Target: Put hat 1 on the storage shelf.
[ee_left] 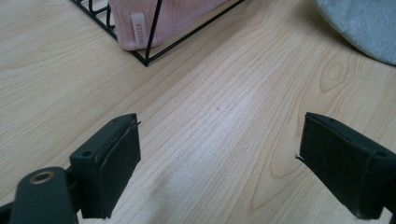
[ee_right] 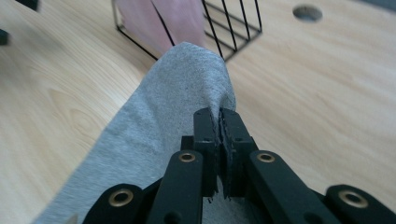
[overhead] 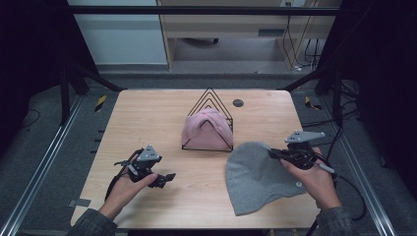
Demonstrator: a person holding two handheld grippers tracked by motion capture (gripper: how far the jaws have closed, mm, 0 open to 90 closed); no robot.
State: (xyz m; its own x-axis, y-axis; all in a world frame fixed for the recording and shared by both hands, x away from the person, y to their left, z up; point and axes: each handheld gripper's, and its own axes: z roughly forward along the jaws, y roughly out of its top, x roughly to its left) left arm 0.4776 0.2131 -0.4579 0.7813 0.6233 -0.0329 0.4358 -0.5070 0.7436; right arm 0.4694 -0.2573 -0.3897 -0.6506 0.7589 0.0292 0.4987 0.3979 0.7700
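Note:
A grey beanie (overhead: 258, 177) lies on the right side of the wooden table (overhead: 162, 113), with its upper right edge lifted. My right gripper (overhead: 271, 153) is shut on that edge; in the right gripper view the grey beanie (ee_right: 154, 126) rises in a fold to the pinched jaws of the right gripper (ee_right: 219, 116). A pink beanie (overhead: 206, 129) sits inside a black wire rack (overhead: 210, 101) at the table's middle. My left gripper (overhead: 169, 177) rests low at the front left, open with bare wood between its jaws. In the left gripper view the pink beanie (ee_left: 154, 23) is at the top.
A round cable hole (overhead: 238, 103) lies behind the rack. Dark frame posts stand at both sides of the table, and black cables trail off the right edge. Bare wood spans the table's left and back.

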